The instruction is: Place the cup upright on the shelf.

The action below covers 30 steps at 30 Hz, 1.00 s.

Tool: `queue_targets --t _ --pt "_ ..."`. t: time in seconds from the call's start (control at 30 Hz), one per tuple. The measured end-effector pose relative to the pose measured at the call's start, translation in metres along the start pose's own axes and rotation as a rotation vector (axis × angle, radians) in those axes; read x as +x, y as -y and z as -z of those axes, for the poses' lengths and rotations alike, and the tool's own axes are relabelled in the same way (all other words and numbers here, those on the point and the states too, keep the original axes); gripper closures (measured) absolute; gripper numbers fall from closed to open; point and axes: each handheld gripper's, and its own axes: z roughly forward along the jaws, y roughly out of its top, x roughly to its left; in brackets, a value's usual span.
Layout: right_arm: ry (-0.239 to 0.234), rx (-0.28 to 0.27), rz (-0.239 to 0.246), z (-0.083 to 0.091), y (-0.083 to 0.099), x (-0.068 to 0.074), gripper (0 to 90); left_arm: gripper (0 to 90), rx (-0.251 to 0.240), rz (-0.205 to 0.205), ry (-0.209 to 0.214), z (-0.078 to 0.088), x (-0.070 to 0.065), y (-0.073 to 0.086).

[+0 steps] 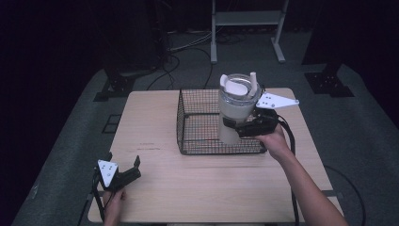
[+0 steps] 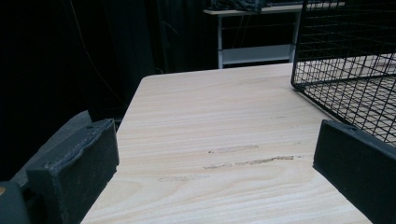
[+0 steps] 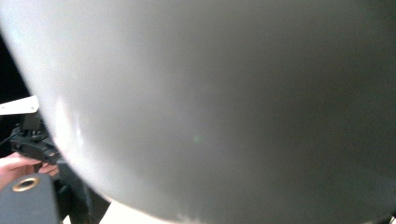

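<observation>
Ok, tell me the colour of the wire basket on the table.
Black: the wire basket is a black mesh, clearest in the high view, on the light wooden table.

1. The high view looks forward and down from the person's side, taking in the whole table [image 1: 207, 183] from some way off.
2. The left gripper view sits low near the table's 7 o'clock corner, facing 1 o'clock; it shares the wire basket [image 2: 345, 70] with the high view.
3. The right gripper view presses right against the pale cup [image 3: 224, 107].
</observation>
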Motion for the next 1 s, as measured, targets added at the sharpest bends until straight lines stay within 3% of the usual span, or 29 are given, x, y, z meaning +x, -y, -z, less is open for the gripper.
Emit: queue_targets --t 0.43,0.83,1.0 --pt "0.004 0.022 0.009 -0.035 -0.017 -0.015 8.4 0.0 0.000 -0.001 0.004 0.000 0.001 0.000" --pt "-0.001 0.045 -0.011 -0.073 -0.016 -0.031 8.4 0.0 -0.001 0.009 0.007 0.000 0.001 0.000" --pt "-0.005 0.065 0.003 -0.090 -0.015 -0.035 8.4 0.0 -0.001 0.009 0.008 0.000 0.001 0.000"
